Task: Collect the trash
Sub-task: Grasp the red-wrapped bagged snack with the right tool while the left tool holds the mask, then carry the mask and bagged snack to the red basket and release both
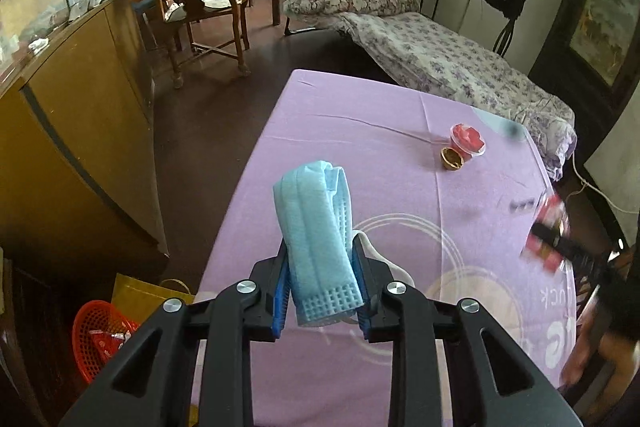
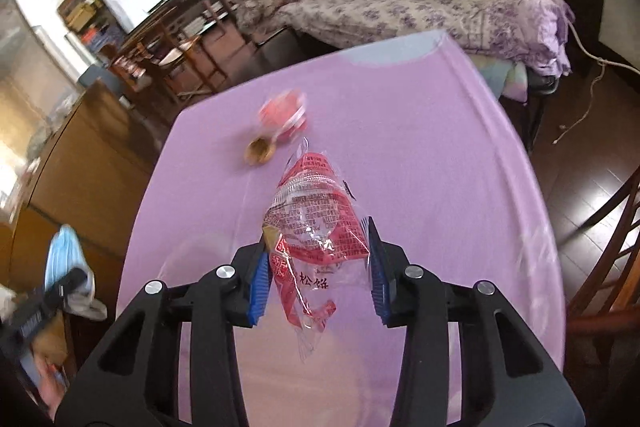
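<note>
**Both grippers loaded**

Mask (image 1: 316,243), centre frame, is pinched in the left gripper (image 1: 320,281) above the table (image 1: 360,131). Right gripper (image 2: 316,267) clamps the wrapper (image 2: 316,227) mid-frame. Cup (image 1: 467,139) and shell (image 1: 452,158) sit upper right; basket (image 1: 100,339) lower left.

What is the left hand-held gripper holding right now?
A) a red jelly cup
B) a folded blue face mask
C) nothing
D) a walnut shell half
B: in the left wrist view the left hand-held gripper is closed on a folded blue face mask, while the walnut shell half and the red jelly cup sit on the purple tablecloth.
</note>
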`<move>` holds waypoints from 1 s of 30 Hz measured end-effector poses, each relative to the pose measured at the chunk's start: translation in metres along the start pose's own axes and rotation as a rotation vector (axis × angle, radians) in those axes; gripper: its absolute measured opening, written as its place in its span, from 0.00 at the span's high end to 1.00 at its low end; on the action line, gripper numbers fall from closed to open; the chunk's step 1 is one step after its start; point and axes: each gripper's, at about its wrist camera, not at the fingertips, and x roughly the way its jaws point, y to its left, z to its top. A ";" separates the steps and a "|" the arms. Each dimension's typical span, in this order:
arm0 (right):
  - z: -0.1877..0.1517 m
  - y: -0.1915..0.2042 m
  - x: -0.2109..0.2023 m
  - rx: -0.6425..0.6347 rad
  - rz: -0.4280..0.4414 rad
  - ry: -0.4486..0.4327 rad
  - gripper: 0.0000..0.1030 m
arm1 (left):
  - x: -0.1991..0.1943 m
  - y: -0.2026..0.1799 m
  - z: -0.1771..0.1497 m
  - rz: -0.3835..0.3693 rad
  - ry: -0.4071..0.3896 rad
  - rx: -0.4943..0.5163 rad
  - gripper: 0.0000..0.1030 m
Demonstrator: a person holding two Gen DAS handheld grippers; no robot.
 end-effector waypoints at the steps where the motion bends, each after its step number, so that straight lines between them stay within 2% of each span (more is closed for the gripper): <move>1: -0.006 0.004 -0.001 -0.013 0.006 0.006 0.60 | -0.003 0.003 -0.003 0.000 -0.006 0.000 0.73; 6: -0.036 0.030 -0.012 -0.085 0.054 0.019 0.60 | -0.011 0.016 -0.016 -0.008 -0.016 0.000 0.73; 11: -0.052 0.050 -0.023 -0.117 0.104 0.020 0.60 | -0.018 0.038 -0.027 -0.013 -0.024 -0.025 0.73; 15: -0.064 0.067 -0.027 -0.132 0.169 0.050 0.60 | -0.023 0.059 -0.033 -0.019 -0.029 -0.065 0.73; 19: -0.072 0.089 -0.029 -0.177 0.197 0.070 0.60 | -0.028 0.079 -0.038 -0.021 -0.034 -0.102 0.73; 30: -0.080 0.173 -0.031 -0.360 0.269 0.103 0.60 | -0.047 0.139 -0.056 0.055 -0.067 -0.190 0.73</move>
